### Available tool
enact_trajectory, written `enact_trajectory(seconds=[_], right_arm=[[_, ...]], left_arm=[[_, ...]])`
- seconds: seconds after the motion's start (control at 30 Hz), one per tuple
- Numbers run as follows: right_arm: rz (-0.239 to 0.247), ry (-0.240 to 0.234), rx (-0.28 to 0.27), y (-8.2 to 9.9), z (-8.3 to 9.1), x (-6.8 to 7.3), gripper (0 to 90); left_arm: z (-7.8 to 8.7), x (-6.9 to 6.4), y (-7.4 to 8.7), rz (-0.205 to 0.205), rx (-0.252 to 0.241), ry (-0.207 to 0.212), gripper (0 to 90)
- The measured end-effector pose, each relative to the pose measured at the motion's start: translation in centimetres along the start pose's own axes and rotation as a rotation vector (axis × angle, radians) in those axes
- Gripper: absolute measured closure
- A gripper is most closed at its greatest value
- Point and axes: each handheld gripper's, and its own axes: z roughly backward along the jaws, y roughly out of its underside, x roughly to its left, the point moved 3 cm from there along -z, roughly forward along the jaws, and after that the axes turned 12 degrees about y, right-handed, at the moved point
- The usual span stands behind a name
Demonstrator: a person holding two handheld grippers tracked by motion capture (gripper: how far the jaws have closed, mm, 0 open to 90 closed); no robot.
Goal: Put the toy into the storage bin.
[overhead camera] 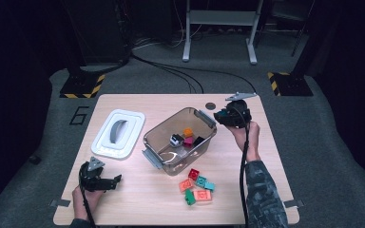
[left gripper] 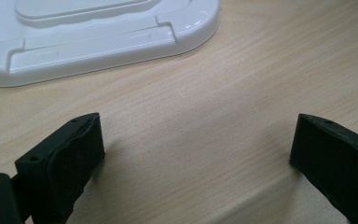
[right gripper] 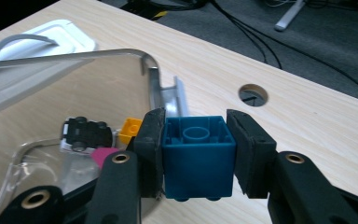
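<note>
High view: a large "6" (overhead camera: 79, 116) is marked on the grey floor left of the table (overhead camera: 266, 142); no other writing legible. One clear plastic bin (overhead camera: 154, 137) sits mid-table, with one white lid (overhead camera: 119, 133) lying flat to its left, grey handle up. Inside the bin: about four small pieces, among them an orange brick (overhead camera: 188, 132), a magenta brick (overhead camera: 188, 141) and a black-and-white toy car (overhead camera: 176, 139). In front of the bin, on the table, six loose bricks (overhead camera: 197, 186): one red, two salmon, two teal, one green. Right gripper (overhead camera: 222, 116) is held at the bin's far right corner. Left gripper (overhead camera: 114, 181) rests low at the near left corner.

Left gripper view: both jaws stand wide apart over bare wood, nothing between them. The lid's (left gripper: 98, 37) edge lies just ahead.

Right gripper view: the jaws are clamped on one blue brick (right gripper: 198, 161), hollow underside facing the camera, beside the bin's (right gripper: 151, 74) rim. Car (right gripper: 86, 133) and orange brick (right gripper: 131, 128) show through the wall. No brand readable.
</note>
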Motion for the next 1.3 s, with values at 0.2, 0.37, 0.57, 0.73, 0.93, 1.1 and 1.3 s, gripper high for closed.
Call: enact_trajectory(seconds=[0.2, 0.37, 0.57, 0.73, 0.93, 1.1, 1.3], right_arm=[[0.034, -0.023, 0.007, -0.4, -0.3, 1.4, 58.7], [0.066, -0.059, 0.014, -0.4, -0.6, 2.7, 58.7], [0.108, -0.087, 0.049, 0.2, -1.2, 4.2, 58.7], [0.121, -0.097, 0.074, 0.7, -1.6, 4.8, 58.6], [0.129, -0.105, 0.086, 1.2, -1.6, 4.9, 58.6], [0.138, -0.105, 0.090, 1.4, -1.5, 5.0, 58.5], [0.151, -0.103, 0.103, 1.6, -1.5, 5.3, 57.7]], left_arm=[[0.0, 0.0, 0.0, 0.000, 0.000, 0.000, 2.7], [0.0, 0.0, 0.0, 0.000, 0.000, 0.000, 2.7], [0.0, 0.0, 0.0, 0.000, 0.000, 0.000, 2.8], [0.0, 0.0, 0.0, 0.000, 0.000, 0.000, 2.8], [0.0, 0.0, 0.0, 0.000, 0.000, 0.000, 2.8], [0.0, 0.0, 0.0, 0.000, 0.000, 0.000, 2.7], [0.0, 0.0, 0.0, 0.000, 0.000, 0.000, 2.8]])
